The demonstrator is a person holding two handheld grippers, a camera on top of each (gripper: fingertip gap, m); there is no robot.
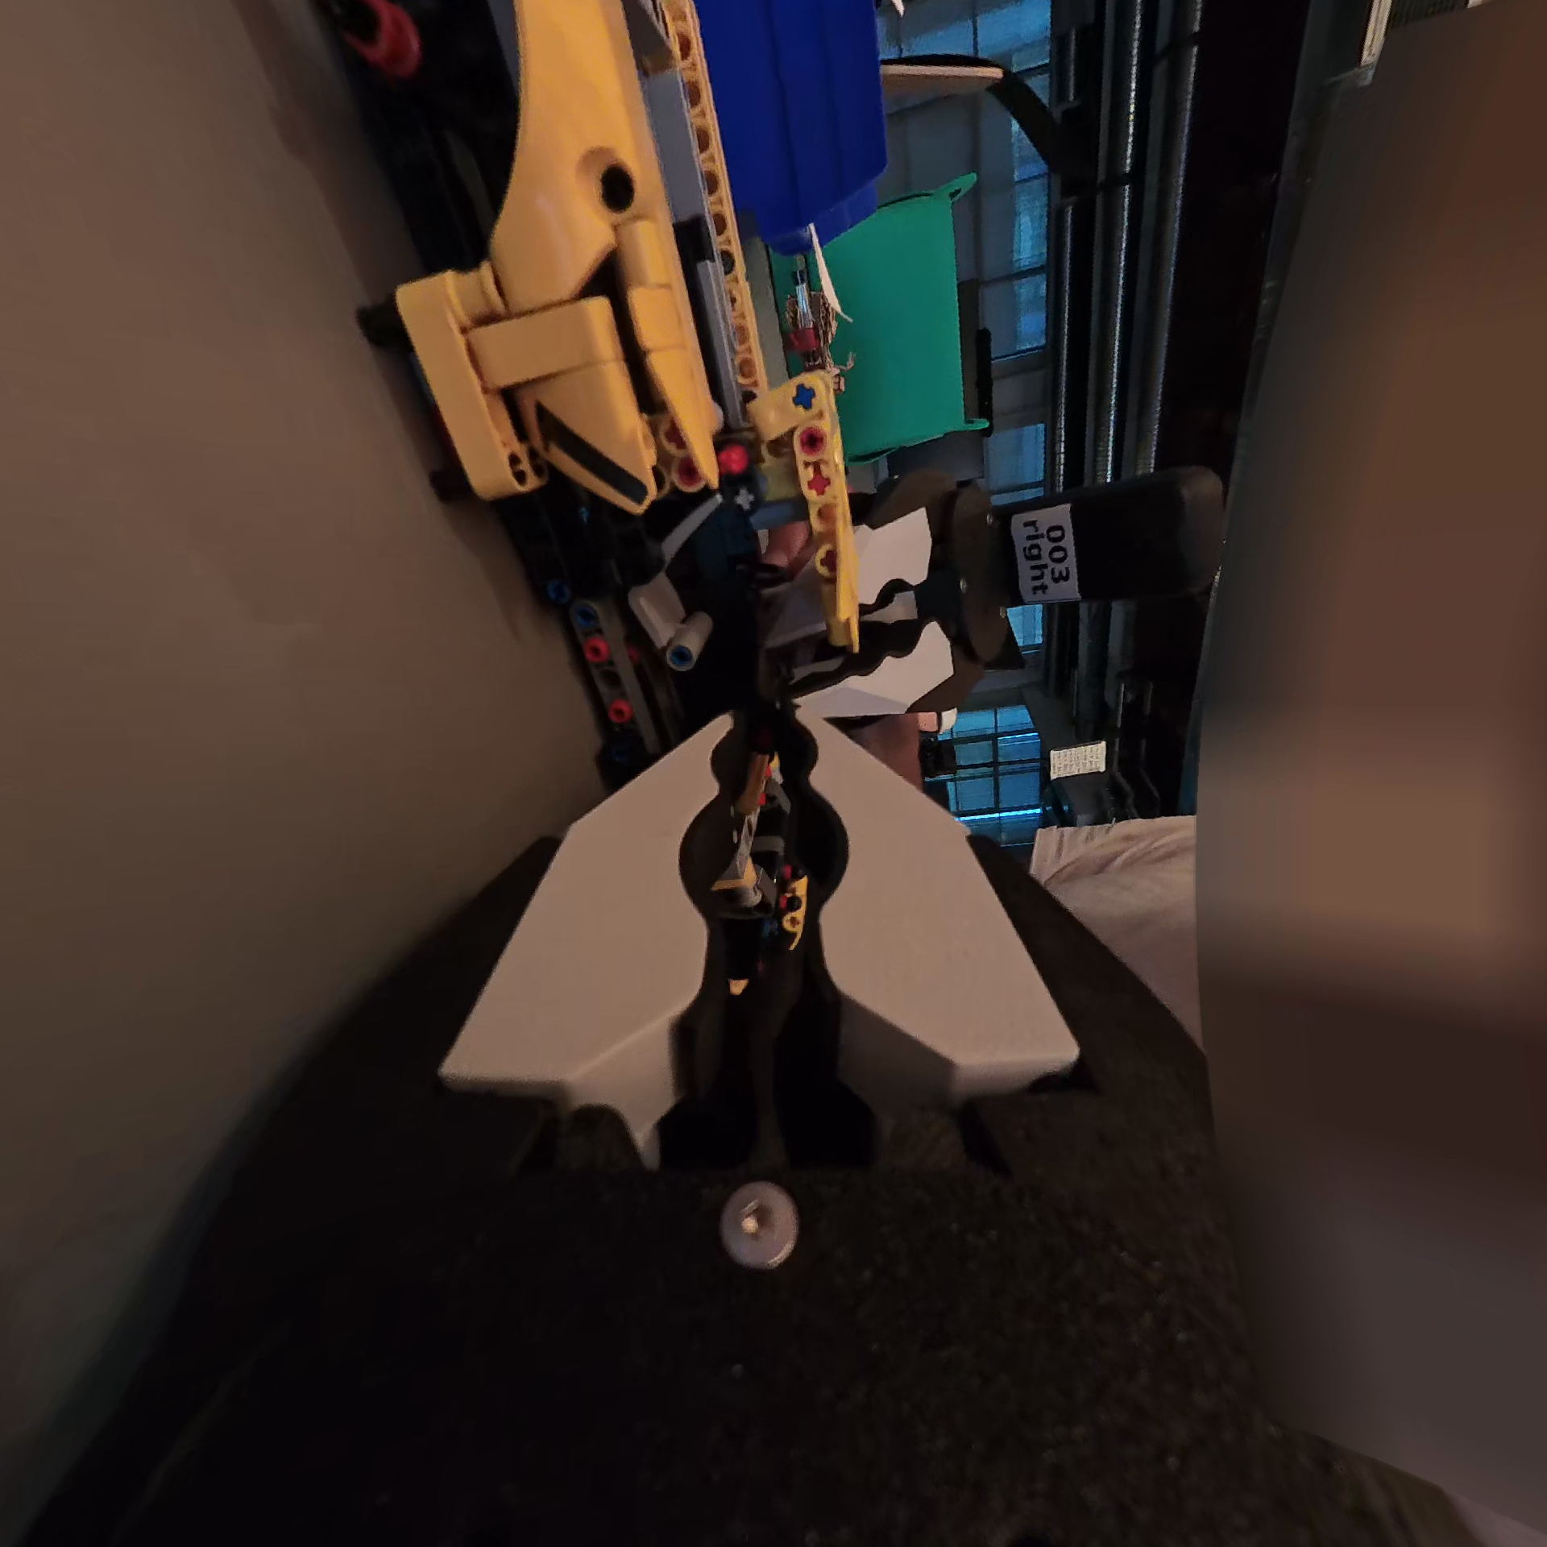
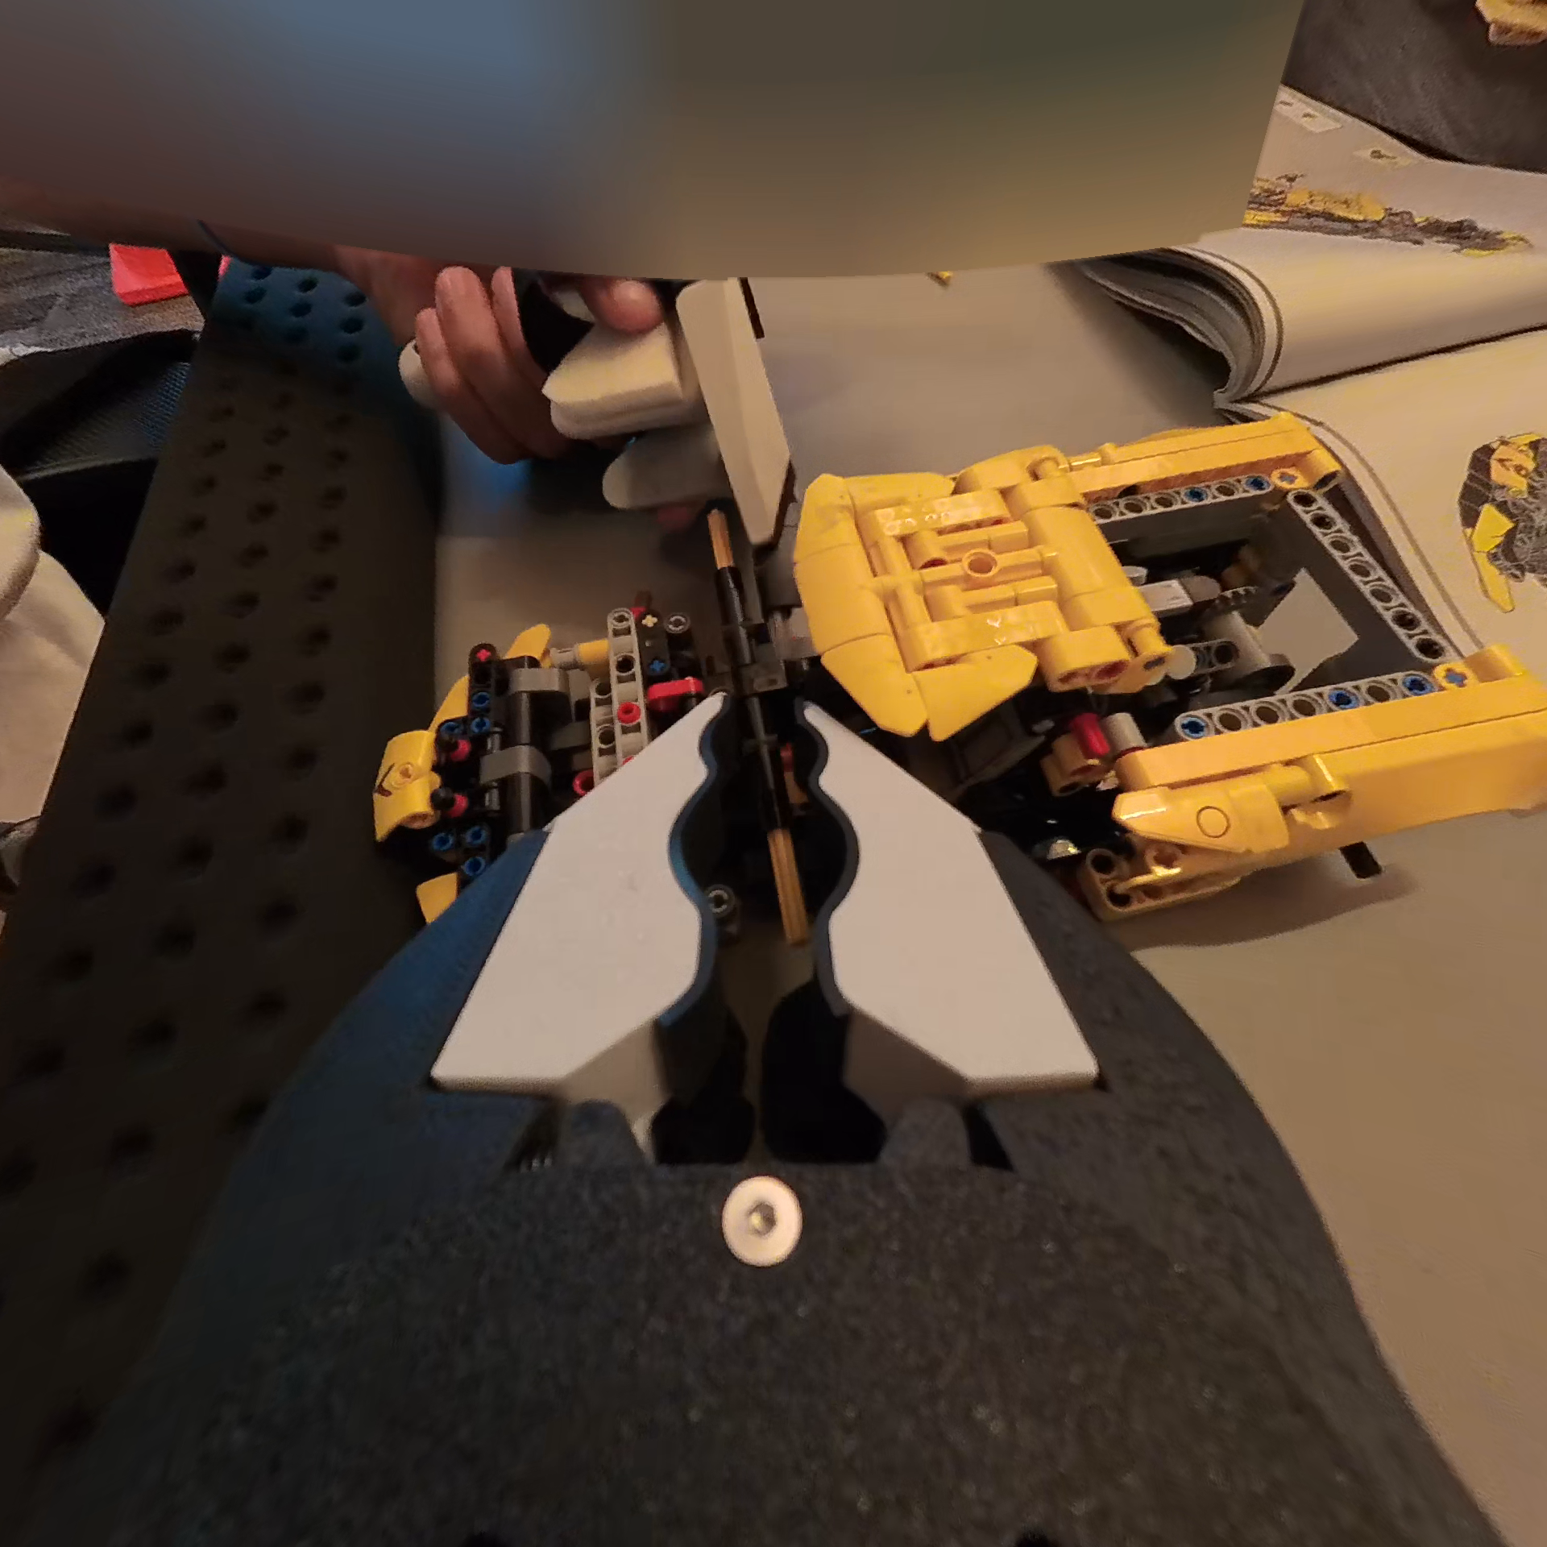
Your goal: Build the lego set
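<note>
In the left wrist view we are looking along our left tongs point(image 1: 763, 737), tipped on their side so the pale surface point(image 1: 209, 586) is standing like a wall to their left. The two grey fingers point(image 1: 603, 929) are sitting close together, pinching a dark part of the lego model point(image 1: 578, 335) at their tips, with small black, yellow and red pieces showing in the narrow gap between them. The model's yellow body is stretching away beyond the tips, lying against the surface. Just past the tips and slightly to their right, the right tongs point(image 1: 816, 619) are meeting the model from the other side around a yellow beam with holes point(image 1: 824, 519). Farther off beyond the model, a blue bin point(image 1: 795, 117) and a green bin point(image 1: 904, 335) are standing.

In the right wrist view we are looking along our right tongs point(image 2: 763, 711), whose grey fingers point(image 2: 619, 904) are nearly closed on a thin black and tan axle point(image 2: 758, 711) running lengthwise between them. The lego model point(image 2: 988, 603) is lying on the surface point(image 2: 1297, 1088) just past the tips, its yellow frame spreading to the right and a smaller black and yellow section point(image 2: 519, 737) to the left. Straight ahead, the left tongs point(image 2: 758, 536) are coming down onto the model, with a hand point(image 2: 485, 368) holding them. An open instruction booklet point(image 2: 1339, 318) is lying far right, and a dark perforated panel point(image 2: 209, 670) is running along the left.
</note>
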